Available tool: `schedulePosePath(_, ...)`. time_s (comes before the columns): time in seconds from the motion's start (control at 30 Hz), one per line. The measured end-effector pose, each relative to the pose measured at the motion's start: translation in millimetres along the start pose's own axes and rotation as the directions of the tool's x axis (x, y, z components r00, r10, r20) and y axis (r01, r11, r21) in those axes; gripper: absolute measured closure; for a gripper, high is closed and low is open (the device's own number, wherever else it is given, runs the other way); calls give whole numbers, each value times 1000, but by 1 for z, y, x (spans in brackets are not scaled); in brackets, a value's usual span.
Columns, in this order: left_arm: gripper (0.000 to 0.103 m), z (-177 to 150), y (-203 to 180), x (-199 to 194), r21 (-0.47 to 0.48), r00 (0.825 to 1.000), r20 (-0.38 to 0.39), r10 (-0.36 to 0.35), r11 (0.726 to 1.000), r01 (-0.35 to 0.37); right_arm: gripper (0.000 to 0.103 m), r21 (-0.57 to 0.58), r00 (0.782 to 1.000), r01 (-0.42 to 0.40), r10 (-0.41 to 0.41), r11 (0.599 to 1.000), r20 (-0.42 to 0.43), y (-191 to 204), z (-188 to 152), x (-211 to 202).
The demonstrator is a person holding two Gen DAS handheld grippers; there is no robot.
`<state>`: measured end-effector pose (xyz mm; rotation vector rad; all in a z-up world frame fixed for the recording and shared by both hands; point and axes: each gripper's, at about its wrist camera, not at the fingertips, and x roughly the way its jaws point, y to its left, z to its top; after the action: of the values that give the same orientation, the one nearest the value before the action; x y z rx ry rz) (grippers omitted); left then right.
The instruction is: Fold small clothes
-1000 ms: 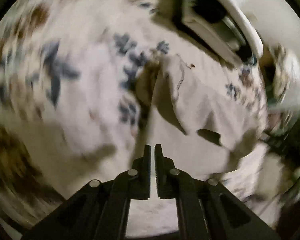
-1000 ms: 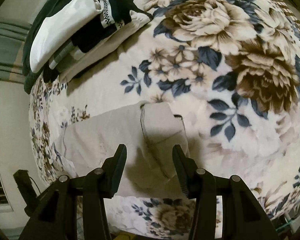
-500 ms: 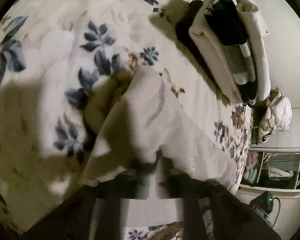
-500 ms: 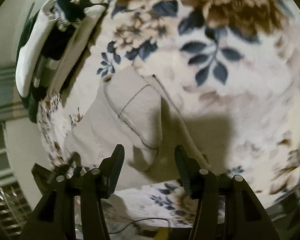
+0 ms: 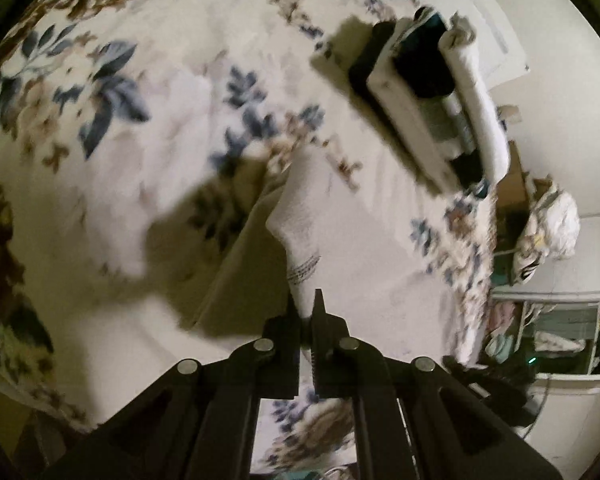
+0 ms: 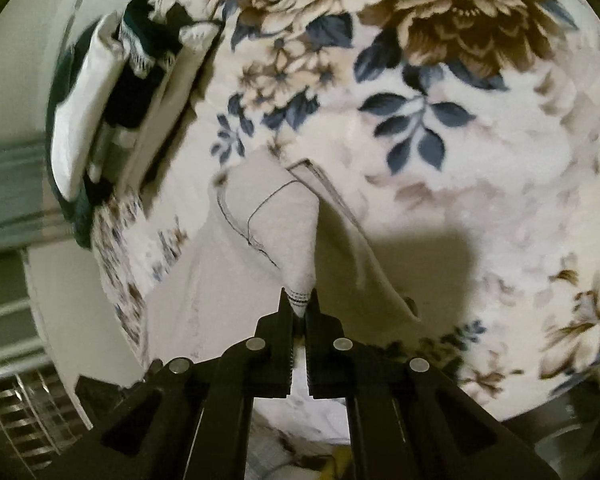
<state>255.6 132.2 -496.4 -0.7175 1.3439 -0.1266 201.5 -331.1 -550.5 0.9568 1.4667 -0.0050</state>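
Observation:
A small beige garment (image 5: 296, 236) lies on the floral blanket (image 5: 148, 120) and is lifted at two corners. My left gripper (image 5: 305, 300) is shut on one stitched corner and holds it above the blanket. In the right wrist view my right gripper (image 6: 299, 305) is shut on another stitched corner of the same garment (image 6: 276, 224), which hangs in a cone from the jaws. The rest of the cloth trails down onto the blanket (image 6: 460, 152).
A stack of folded clothes (image 5: 432, 96) sits on the far part of the bed; it also shows in the right wrist view (image 6: 116, 96). The bed edge is close below both grippers. A shelf with clutter (image 5: 556, 332) stands past the bed.
Both grippers have closed on corners of the garment and lifted them. The right gripper was open over the cloth half a second ago.

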Motion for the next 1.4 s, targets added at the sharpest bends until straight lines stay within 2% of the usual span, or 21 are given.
schedulePosePath(0.2,97,-19,29,44,22,989,-106,99,995,-98,98,-47,982,171,-174,984,-68,-16,1,27)
schedulePosePath(0.27,97,-23,36,47,8,983,-147,106,994,-106,87,-59,975,208,-211,976,-69,-16,3,27)
schedulePosePath(0.3,97,-24,38,42,7,985,-146,95,995,-95,83,-68,976,205,-210,976,-63,-14,3,25)
schedulePosePath(0.37,89,-24,37,26,26,985,-129,112,994,-109,56,-88,980,196,-199,977,-25,-9,4,12)
schedulePosePath(0.4,83,-22,36,20,32,986,-118,115,993,-112,52,-95,982,189,-190,977,-2,-7,5,4)
schedulePosePath(0.43,72,-17,34,12,37,989,-98,111,993,-108,50,-102,984,176,-175,979,22,-3,7,-3)
schedulePosePath(0.5,58,-5,31,3,50,992,-58,111,993,-108,49,-114,991,125,-118,986,62,4,14,-14)
schedulePosePath(0.57,55,12,23,-2,66,995,-13,95,993,-94,44,-110,994,73,-63,991,89,9,28,-16)
schedulePosePath(0.7,55,56,1,20,110,996,37,75,991,-79,44,-47,994,-34,38,998,103,13,58,-6)
schedulePosePath(0.83,57,84,-19,65,170,998,16,68,983,-70,45,30,995,-88,87,996,51,9,80,22)
schedulePosePath(0.87,60,87,-22,73,184,996,18,83,979,-85,61,33,995,-98,97,995,33,10,82,28)
schedulePosePath(0.9,82,88,-23,77,201,996,19,83,976,-85,76,28,996,-91,91,995,21,12,82,33)
schedulePosePath(0.93,88,90,-26,83,220,995,15,94,971,-95,94,25,996,-84,84,996,19,14,81,36)
schedulePosePath(0.97,88,90,-27,82,229,995,19,103,968,-104,97,15,996,-77,76,997,36,15,80,35)
schedulePosePath(1.03,92,92,-26,82,236,994,31,101,966,-105,98,16,996,-38,36,999,84,14,78,29)
schedulePosePath(1.13,92,98,-15,84,196,996,21,88,976,-91,98,78,992,-11,1,997,127,0,83,25)
schedulePosePath(1.23,92,101,-13,89,183,997,3,74,980,-73,98,92,995,1,-10,996,101,-6,89,32)
schedulePosePath(1.3,87,102,-13,85,173,999,-30,41,984,-36,97,92,998,-16,10,996,66,-2,90,36)
schedulePosePath(1.33,84,102,-12,80,162,999,-42,25,987,-17,88,98,998,-33,28,995,60,-3,91,34)
schedulePosePath(1.37,81,101,-9,73,146,999,-46,9,989,-2,71,102,997,-50,44,994,58,-4,91,31)
schedulePosePath(1.4,72,98,-4,64,130,999,-44,-13,991,19,61,102,995,-79,73,992,63,-7,91,26)
